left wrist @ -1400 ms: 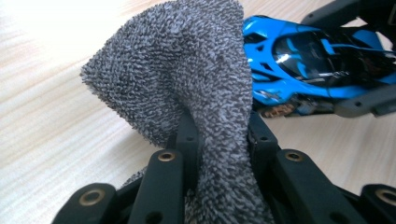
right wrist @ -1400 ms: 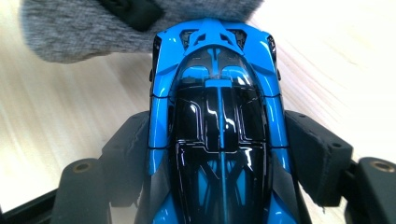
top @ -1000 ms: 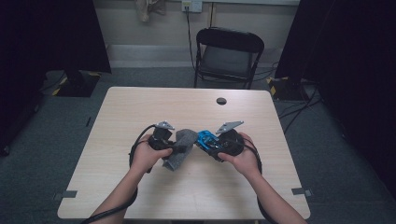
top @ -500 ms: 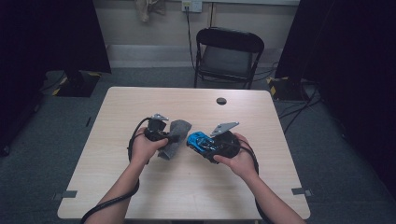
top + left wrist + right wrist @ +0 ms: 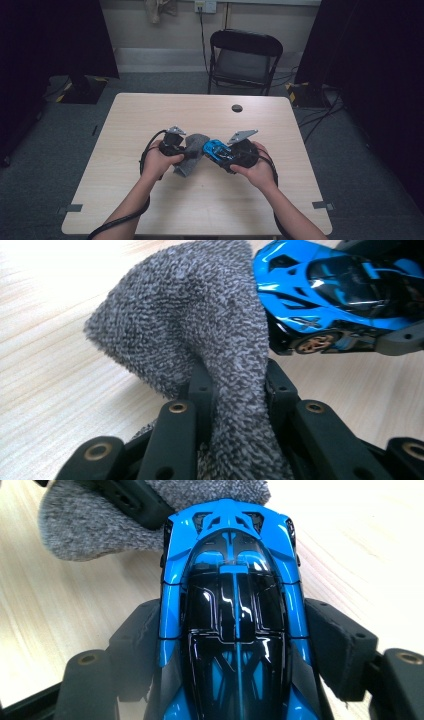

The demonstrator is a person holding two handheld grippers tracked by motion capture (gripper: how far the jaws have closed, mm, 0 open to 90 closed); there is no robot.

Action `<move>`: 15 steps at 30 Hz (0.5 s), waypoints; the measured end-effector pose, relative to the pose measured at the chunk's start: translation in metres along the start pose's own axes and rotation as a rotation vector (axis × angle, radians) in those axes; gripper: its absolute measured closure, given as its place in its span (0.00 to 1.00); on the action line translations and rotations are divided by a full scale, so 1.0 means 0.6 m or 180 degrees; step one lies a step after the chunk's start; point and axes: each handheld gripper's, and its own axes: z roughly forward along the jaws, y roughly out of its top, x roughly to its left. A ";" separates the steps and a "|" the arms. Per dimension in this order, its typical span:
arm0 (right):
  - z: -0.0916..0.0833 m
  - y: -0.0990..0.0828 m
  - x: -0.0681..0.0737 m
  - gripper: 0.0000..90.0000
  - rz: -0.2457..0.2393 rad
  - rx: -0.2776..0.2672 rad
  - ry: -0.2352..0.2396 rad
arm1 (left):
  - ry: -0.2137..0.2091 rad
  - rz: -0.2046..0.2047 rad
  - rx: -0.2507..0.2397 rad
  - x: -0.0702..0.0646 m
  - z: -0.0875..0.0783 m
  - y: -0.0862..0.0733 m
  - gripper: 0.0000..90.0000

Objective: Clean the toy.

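My left gripper point(image 5: 186, 149) is shut on a grey terry cloth point(image 5: 194, 156) over the middle of the table. In the left gripper view the cloth point(image 5: 200, 315) bulges up out of the closed jaws point(image 5: 237, 390) and presses against the nose of a blue and black toy car point(image 5: 330, 285). My right gripper point(image 5: 224, 154) is shut on that car point(image 5: 215, 148), one jaw on each flank. From the right gripper view the car point(image 5: 232, 605) points away from the right gripper point(image 5: 232, 645), its front touching the cloth point(image 5: 85, 530). Both are held a little above the tabletop.
The light wooden table point(image 5: 150, 115) carries a small black round object point(image 5: 237, 108) near its far edge. A black folding chair point(image 5: 245, 55) stands just beyond that edge. Dark curtains flank the room, and cables trail across the floor on the right.
Both hands have drifted slightly toward the far side of the table. The cloth stays against the car's front, and both grips are the same.
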 end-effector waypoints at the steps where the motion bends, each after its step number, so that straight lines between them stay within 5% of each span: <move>1: 0.000 0.000 -0.001 0.32 0.0014 -0.0004 -0.0005 | 0.0006 0.0011 -0.0001 -0.002 -0.001 0.000 0.80; 15: 0.006 -0.013 -0.020 0.32 0.0137 0.0065 -0.0098 | -0.0149 0.0073 0.0092 -0.020 -0.007 -0.021 0.80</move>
